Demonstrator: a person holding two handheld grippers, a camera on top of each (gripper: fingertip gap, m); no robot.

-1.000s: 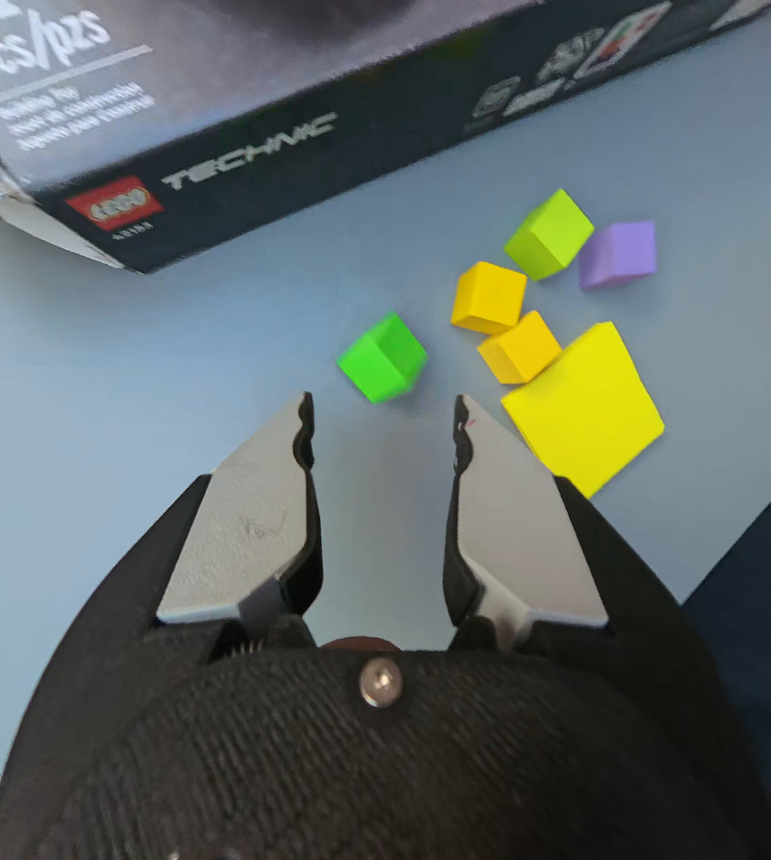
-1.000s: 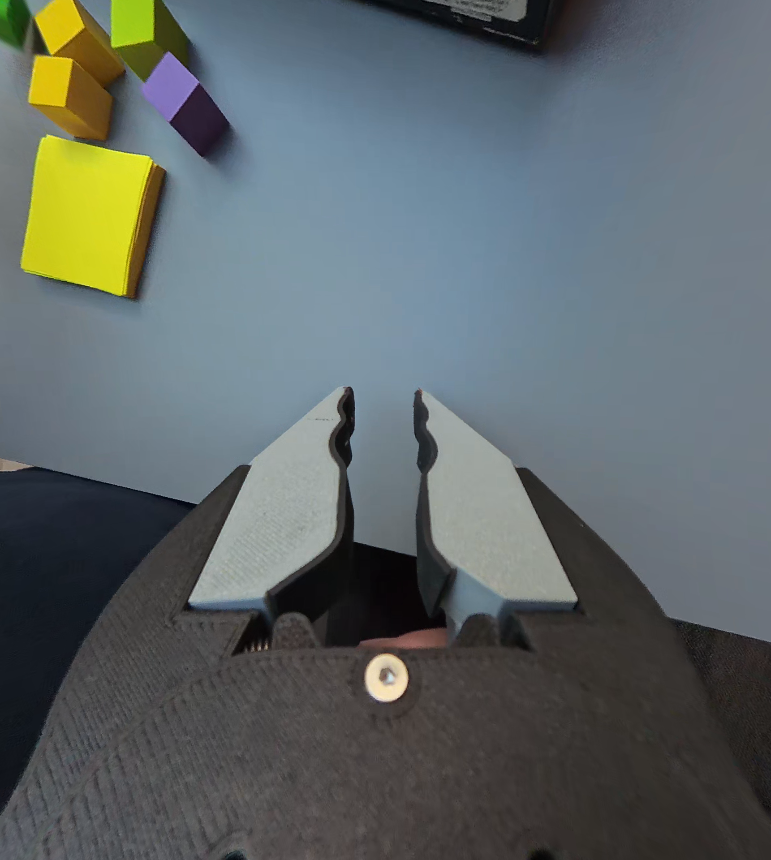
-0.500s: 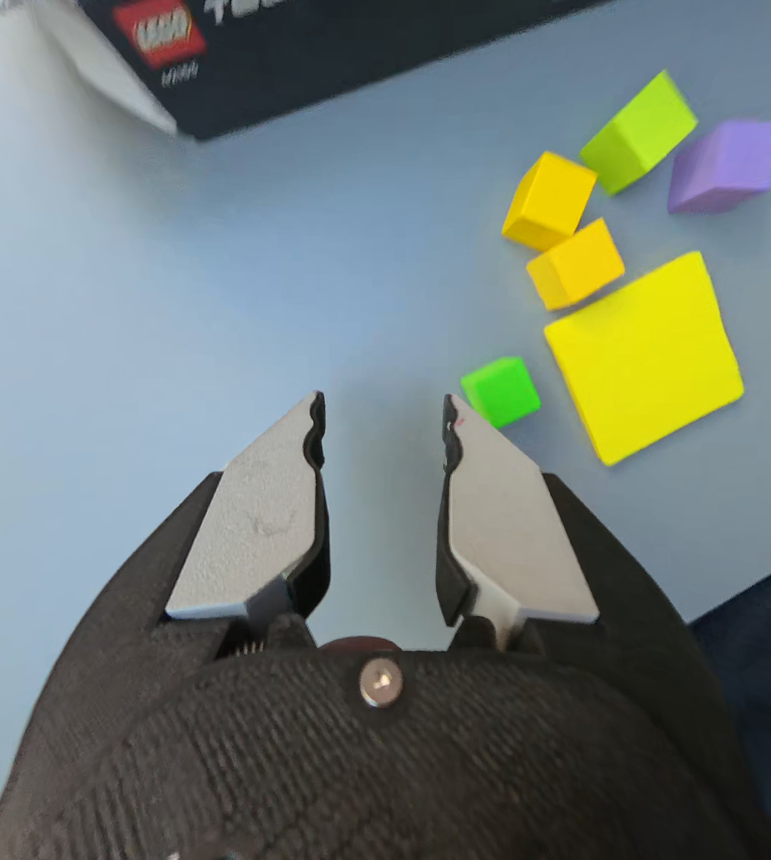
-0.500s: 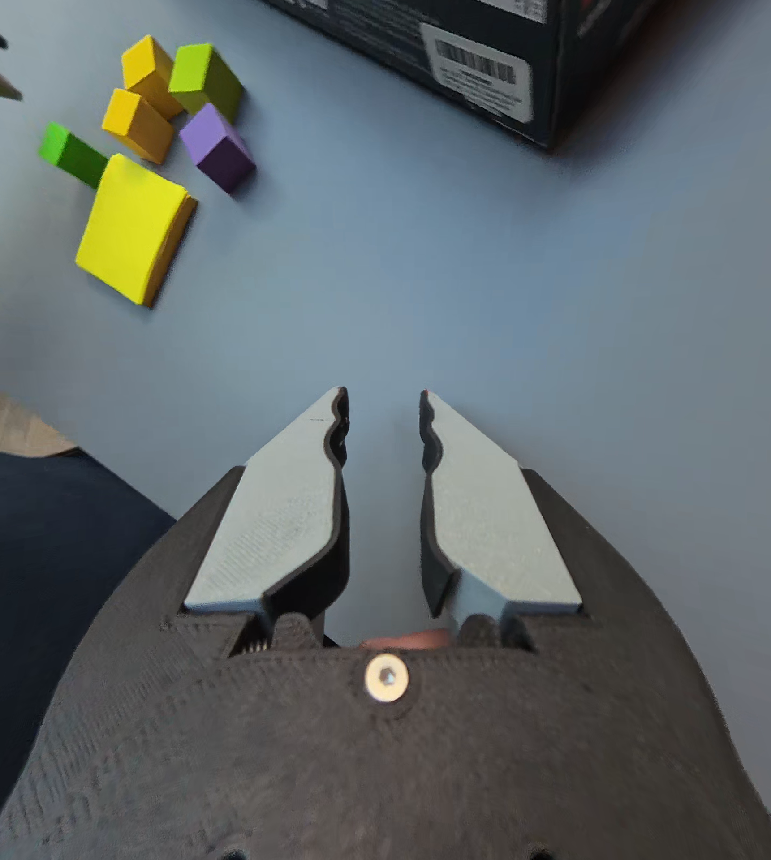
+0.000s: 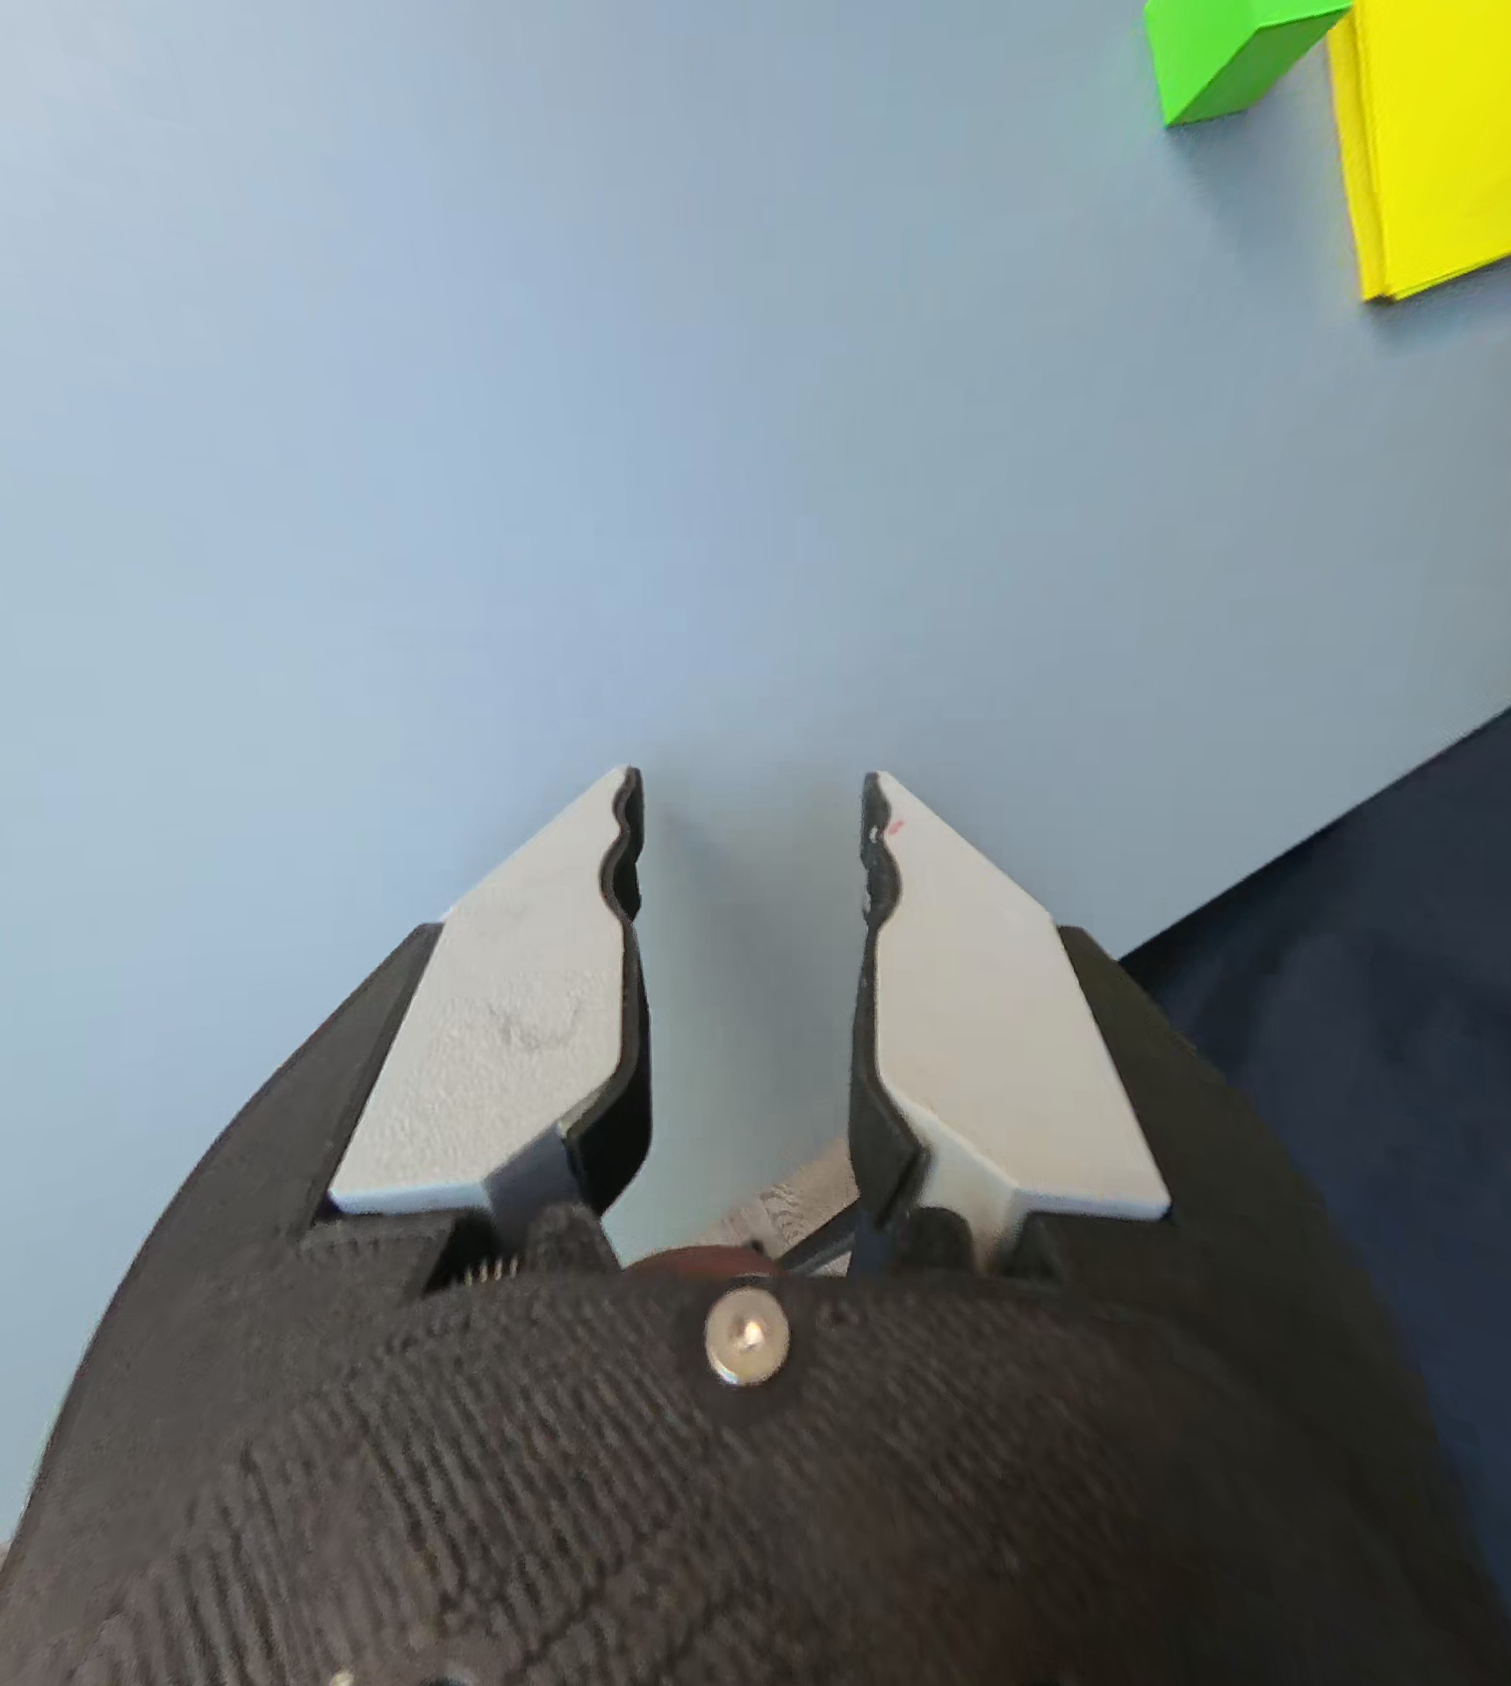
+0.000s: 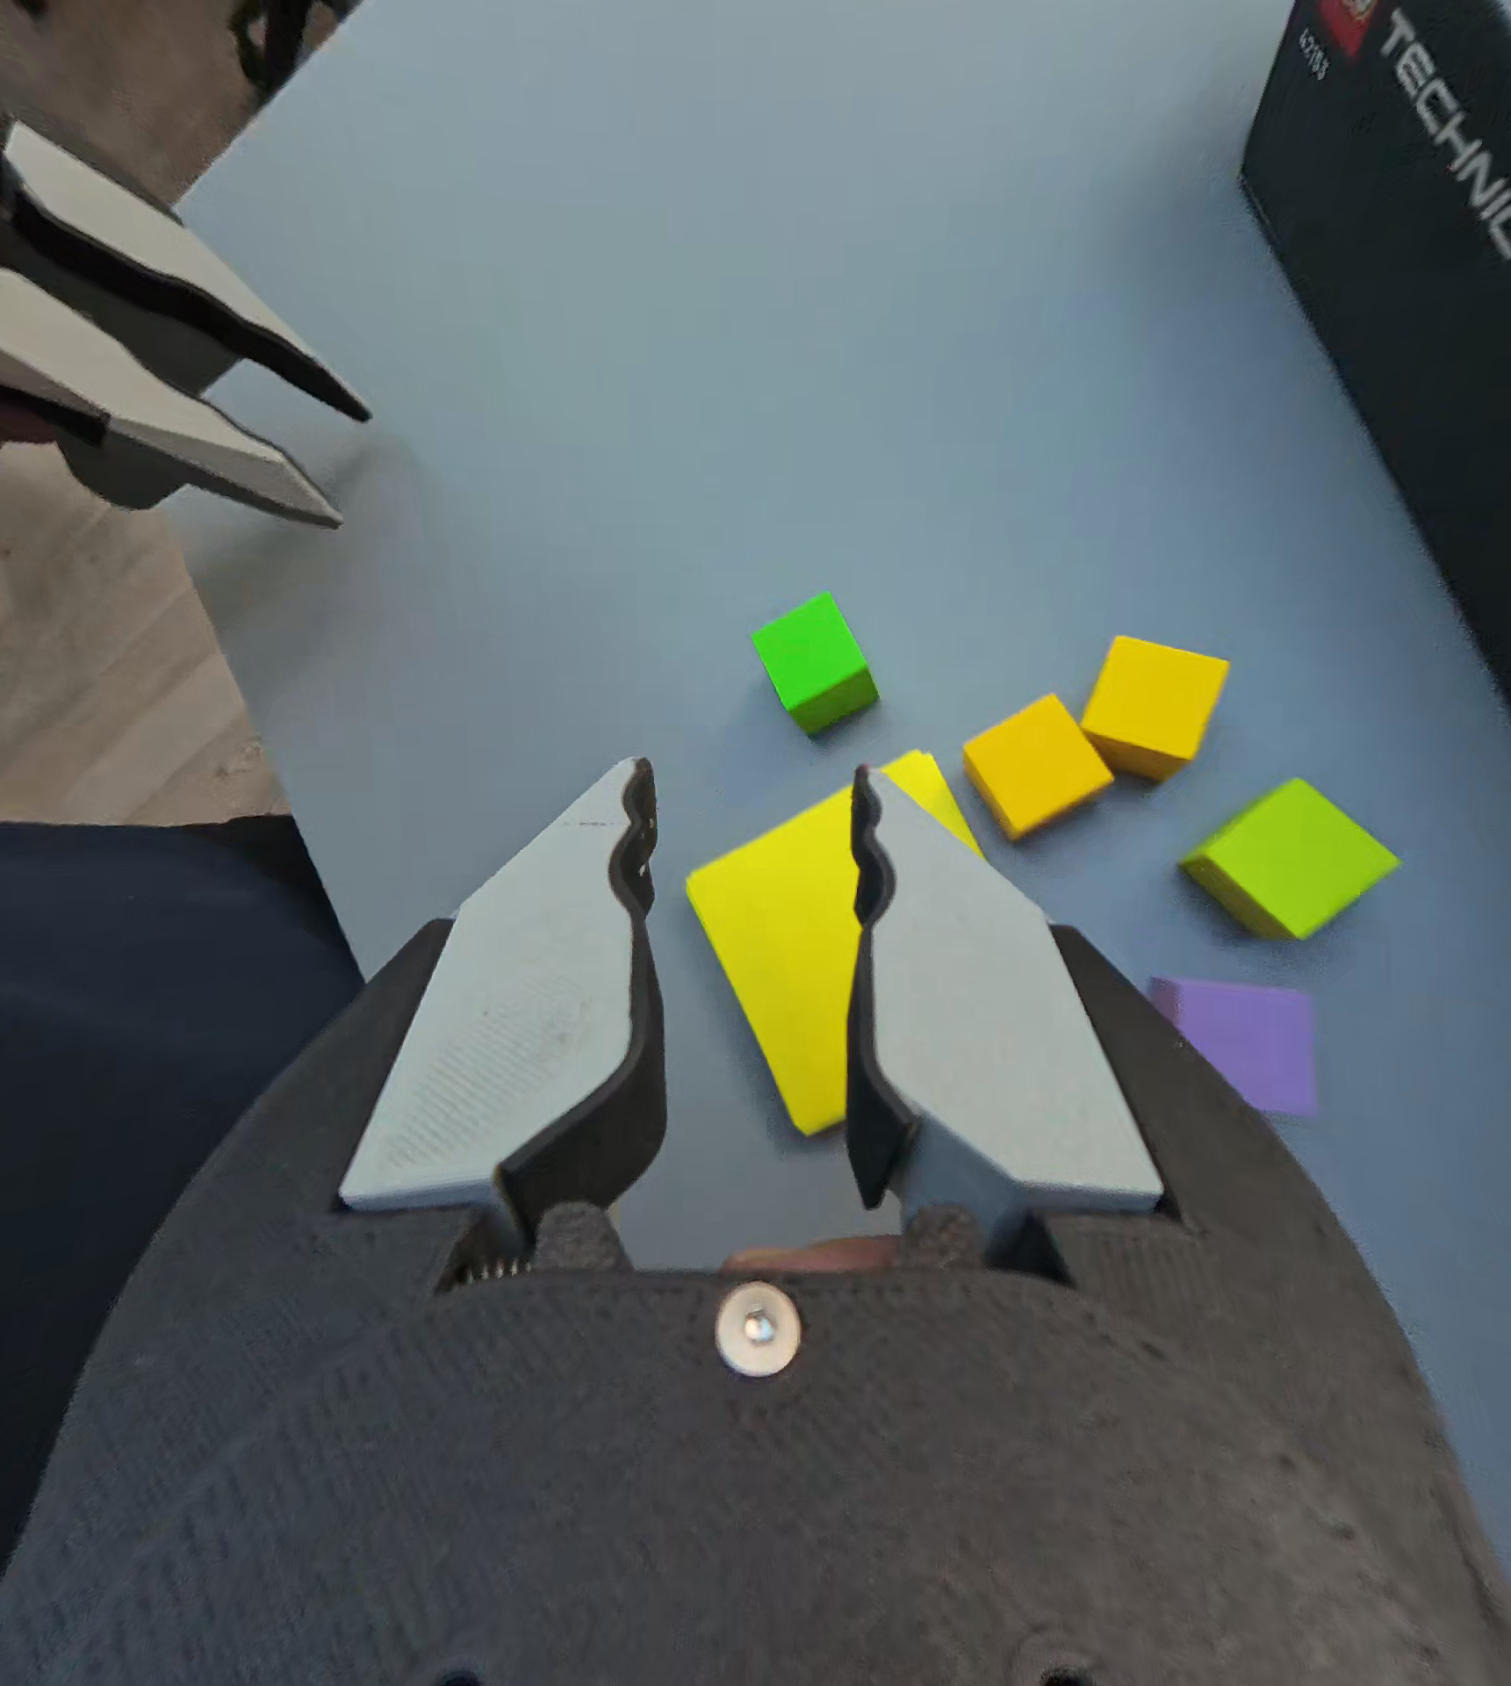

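My right gripper [image 6: 753, 775] is open and empty, above the yellow pad of square paper [image 6: 779, 949] on the blue table [image 6: 733, 319]. A green cube [image 6: 813, 661] lies just beyond its fingertips. Two orange-yellow cubes [image 6: 1036, 764] [image 6: 1155, 707], a lime cube [image 6: 1291, 858] and a purple cube [image 6: 1246, 1040] lie to the right. My left gripper [image 5: 747, 785] is open and empty over bare blue table [image 5: 459, 411] near its front edge; the green cube [image 5: 1226, 55] and the yellow pad [image 5: 1481, 137] sit at its far upper right. The left gripper also shows in the right wrist view [image 6: 323, 465], well left of the cubes.
A dark cardboard box [image 6: 1445, 255] lies along the right side of the table. The table's front edge [image 5: 1335, 830] borders dark blue cloth [image 5: 1417, 1049]. Wooden floor [image 6: 49, 657] shows left of the table. Tip to tip, the grippers are about 25 cm apart. My right tips are roughly 5 cm from the green cube [image 6: 813, 661].
My left gripper drew back and left from the green cube, its jaws narrowing a little. My right gripper swung over to the yellow pad and cubes, its jaws widening.
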